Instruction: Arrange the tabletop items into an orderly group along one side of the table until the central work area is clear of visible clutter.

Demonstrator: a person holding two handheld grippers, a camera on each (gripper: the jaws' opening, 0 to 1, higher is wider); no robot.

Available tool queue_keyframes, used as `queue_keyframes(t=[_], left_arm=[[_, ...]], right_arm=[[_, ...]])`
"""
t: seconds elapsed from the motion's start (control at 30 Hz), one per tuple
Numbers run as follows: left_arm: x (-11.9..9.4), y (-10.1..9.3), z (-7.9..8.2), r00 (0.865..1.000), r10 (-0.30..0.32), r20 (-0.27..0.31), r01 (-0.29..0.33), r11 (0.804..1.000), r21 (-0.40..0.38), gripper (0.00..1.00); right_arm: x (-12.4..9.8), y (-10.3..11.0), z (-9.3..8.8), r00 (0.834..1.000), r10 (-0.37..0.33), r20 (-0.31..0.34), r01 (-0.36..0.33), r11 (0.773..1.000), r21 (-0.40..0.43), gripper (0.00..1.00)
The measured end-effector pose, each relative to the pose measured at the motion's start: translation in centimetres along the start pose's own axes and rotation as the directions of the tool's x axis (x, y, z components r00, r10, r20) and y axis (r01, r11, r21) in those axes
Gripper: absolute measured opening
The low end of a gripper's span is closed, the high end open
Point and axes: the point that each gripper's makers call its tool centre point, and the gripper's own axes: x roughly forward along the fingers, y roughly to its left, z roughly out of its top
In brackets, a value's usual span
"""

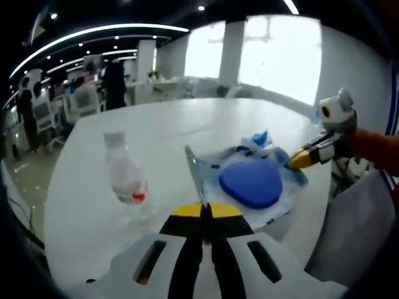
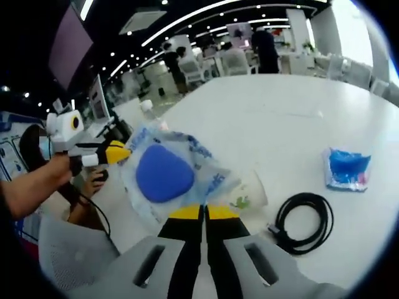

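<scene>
A clear plastic bag (image 1: 252,187) with blue print holds a blue rounded pad (image 1: 251,182). It hangs stretched between both grippers just above the white table (image 1: 187,121). My left gripper (image 1: 202,209) is shut on the bag's near edge. The right gripper (image 1: 299,160) comes in from the right and pinches the far edge. In the right gripper view, the same bag (image 2: 168,171) lies ahead of my right gripper (image 2: 202,213), which is shut on its edge. The left gripper (image 2: 117,152) clamps the opposite side, held by a hand.
A small clear water bottle (image 1: 124,174) with a red-and-white label stands on the table left of the bag. A coiled black cable (image 2: 305,222), a blue-and-white packet (image 2: 346,168) and a clear cup (image 2: 249,194) lie on the table. A grey chair (image 2: 68,249) sits at the table's edge.
</scene>
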Motion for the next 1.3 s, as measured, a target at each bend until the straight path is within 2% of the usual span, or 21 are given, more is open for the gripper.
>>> queue_keyframes(t=[0.2, 0.47, 0.6, 0.83, 1.07, 1.3], left_arm=[[1.9, -0.7, 1.5, 1.000, -0.008, 0.019, 0.008, 1.000, 0.000, 0.00], [3.8, -1.3, 3.3, 0.999, -0.009, 0.039, 0.010, 1.000, -0.015, 0.00], [4.9, -1.5, 4.4, 0.999, -0.006, 0.052, 0.007, 1.000, -0.022, 0.00], [7.2, -2.1, 6.1, 0.997, -0.001, 0.071, 0.004, 0.999, -0.038, 0.00], [9.6, -2.0, 6.8, 0.997, 0.008, 0.071, -0.004, 0.998, -0.059, 0.00], [12.8, -1.5, 5.9, 0.999, 0.024, 0.035, -0.021, 0.997, -0.080, 0.00]], right_arm=[[-1.0, -2.1, 1.6, 0.999, -0.034, 0.040, 0.034, 0.999, 0.017, 0.02], [-1.6, -4.4, 3.2, 0.995, -0.072, 0.064, 0.072, 0.997, 0.013, 0.01], [-1.8, -5.9, 4.7, 0.992, -0.099, 0.083, 0.098, 0.995, 0.007, 0.01], [-1.8, -8.6, 6.9, 0.983, -0.158, 0.092, 0.164, 0.984, -0.064, 0.01], [-0.9, -11.2, 7.6, 0.978, -0.190, 0.081, 0.197, 0.977, -0.084, 0.01], [1.0, -13.9, 7.6, 0.977, -0.209, 0.048, 0.213, 0.973, -0.092, 0.01]])
